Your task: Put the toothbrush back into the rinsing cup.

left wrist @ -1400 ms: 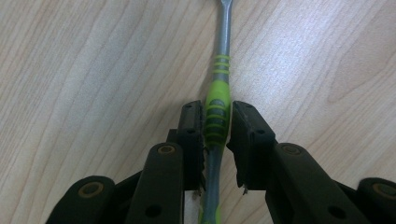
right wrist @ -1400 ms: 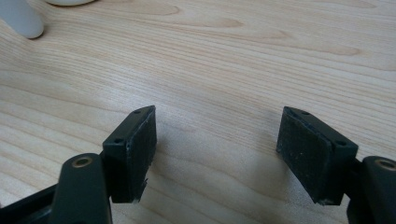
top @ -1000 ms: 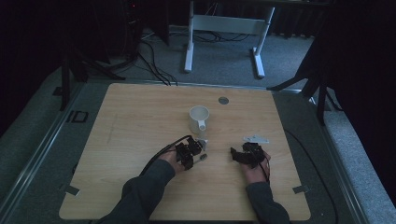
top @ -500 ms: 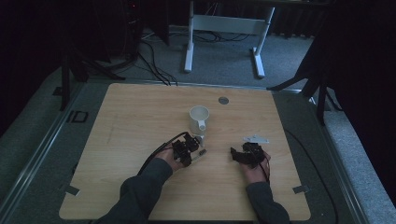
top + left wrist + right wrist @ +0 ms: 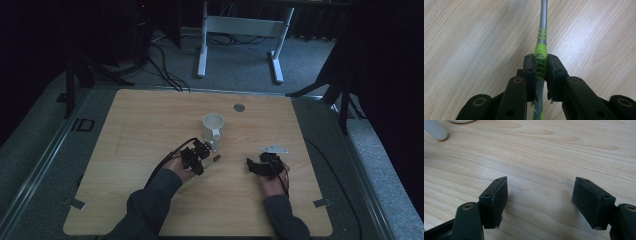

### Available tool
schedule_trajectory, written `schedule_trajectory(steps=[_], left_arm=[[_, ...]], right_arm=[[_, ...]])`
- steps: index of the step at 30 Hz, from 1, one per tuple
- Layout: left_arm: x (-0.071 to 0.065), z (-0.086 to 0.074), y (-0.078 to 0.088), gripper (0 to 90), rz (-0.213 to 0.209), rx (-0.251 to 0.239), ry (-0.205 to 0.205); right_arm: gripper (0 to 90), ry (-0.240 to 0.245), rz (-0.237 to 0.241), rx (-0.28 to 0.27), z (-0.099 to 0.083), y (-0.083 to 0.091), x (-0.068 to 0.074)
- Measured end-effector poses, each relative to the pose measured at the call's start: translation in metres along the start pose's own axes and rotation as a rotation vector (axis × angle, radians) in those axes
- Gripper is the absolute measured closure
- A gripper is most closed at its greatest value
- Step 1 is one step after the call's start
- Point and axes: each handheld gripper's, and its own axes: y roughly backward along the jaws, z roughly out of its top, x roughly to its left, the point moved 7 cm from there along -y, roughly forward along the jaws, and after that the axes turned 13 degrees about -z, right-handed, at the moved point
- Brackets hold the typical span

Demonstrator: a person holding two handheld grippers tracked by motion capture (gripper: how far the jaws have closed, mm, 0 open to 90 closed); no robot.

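A slim tool with a grey shaft and a green ribbed grip (image 5: 542,27) lies low over the wooden table (image 5: 150,125). My left gripper (image 5: 541,58) is shut on the green grip, pads pressed on both sides. In the high view the left gripper (image 5: 200,152) sits just below a white cup (image 5: 213,124), and the tool's dark end (image 5: 216,159) sticks out to its right. My right gripper (image 5: 255,167) rests to the right. Its jaws (image 5: 540,192) stand wide open over bare wood. The cup's white handle (image 5: 435,131) shows at the top left of the right gripper view.
A small grey round disc (image 5: 239,107) sits in the table top near the far edge. A white metal frame (image 5: 240,25) and cables lie on the floor beyond the table. Tape strips mark the near corners (image 5: 75,203).
My left gripper has shifted slightly to the left with the tool in it. The right gripper has stayed where it was.
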Motion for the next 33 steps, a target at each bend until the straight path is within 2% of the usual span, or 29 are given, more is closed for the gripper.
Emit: schedule_trajectory(steps=[15, 20, 26, 33], left_arm=[[-0.003, 0.001, 0.013, 79.0, -0.010, -0.073, 0.008], [-0.004, 0.001, 0.019, 79.0, 0.000, -0.103, 0.000], [-0.003, 0.001, 0.025, 79.0, 0.008, -0.141, 0.012], [-0.003, 0.001, 0.030, 79.0, -0.009, -0.185, 0.013]], right_arm=[[28.2, 0.000, 0.000, 0.000, 0.000, 0.000, 0.000], [28.2, 0.000, 0.000, 0.000, 0.000, 0.000, 0.000], [28.2, -0.004, 0.000, 0.001, 0.000, 0.000, 0.000], [28.2, -0.002, 0.000, 0.001, 0.000, 0.000, 0.000]])
